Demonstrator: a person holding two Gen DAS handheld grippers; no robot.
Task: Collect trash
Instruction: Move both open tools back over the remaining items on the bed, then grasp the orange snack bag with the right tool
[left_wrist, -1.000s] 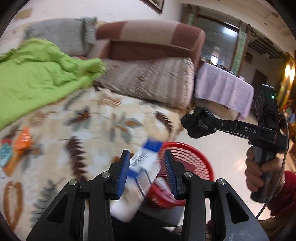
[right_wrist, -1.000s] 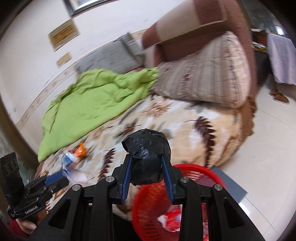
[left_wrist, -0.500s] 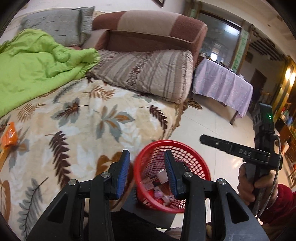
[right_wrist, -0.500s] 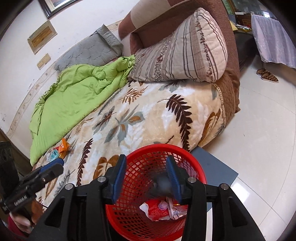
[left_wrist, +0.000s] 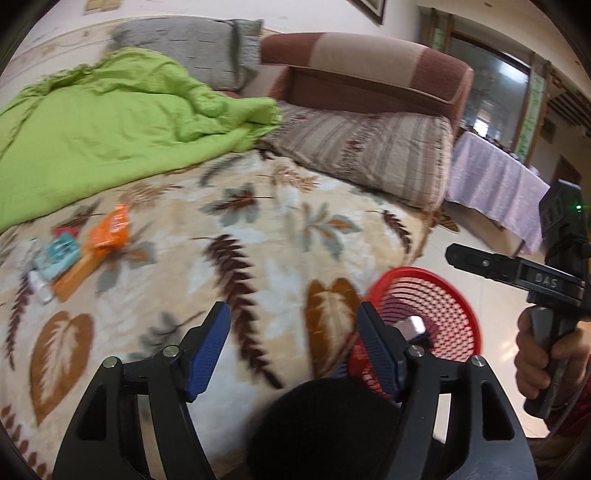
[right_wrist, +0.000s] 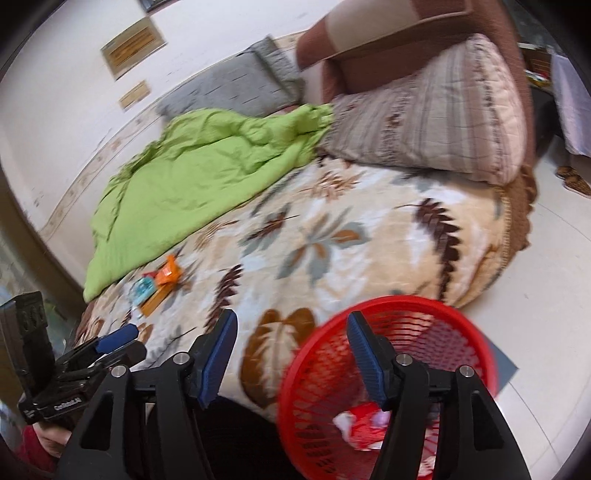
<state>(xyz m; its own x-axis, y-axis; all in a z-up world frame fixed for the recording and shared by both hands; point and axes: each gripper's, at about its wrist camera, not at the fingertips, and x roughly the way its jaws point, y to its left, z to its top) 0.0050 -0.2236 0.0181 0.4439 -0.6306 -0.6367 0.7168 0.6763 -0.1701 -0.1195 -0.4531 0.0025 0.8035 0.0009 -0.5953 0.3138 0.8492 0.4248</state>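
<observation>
My left gripper (left_wrist: 293, 325) hovers over the leaf-patterned blanket (left_wrist: 258, 258), its jaws opening with nothing between them. My right gripper (right_wrist: 291, 332) is opening too, empty, above the near edge of the red mesh basket (right_wrist: 406, 301). That basket (left_wrist: 424, 273) stands on the floor by the bed and holds wrappers (right_wrist: 354, 424). More trash lies on the blanket at the left: an orange wrapper (left_wrist: 110, 230), a teal packet (left_wrist: 61, 254) and a flat orange-brown box (left_wrist: 74, 275). Each view shows the other gripper held in a hand: the right gripper (left_wrist: 458, 254) and the left gripper (right_wrist: 114, 339).
A green quilt (left_wrist: 92, 140) covers the far left of the bed. A striped pillow (left_wrist: 369, 155), a grey pillow (left_wrist: 192, 48) and a brown headboard (left_wrist: 369, 70) lie beyond. A lilac-clothed table (left_wrist: 495, 188) stands at the right. A grey mat (right_wrist: 504, 365) lies under the basket.
The left gripper let go of a white and blue packet and the right one dropped a black bag into the basket. Both jaws have widened and swung left toward the bed.
</observation>
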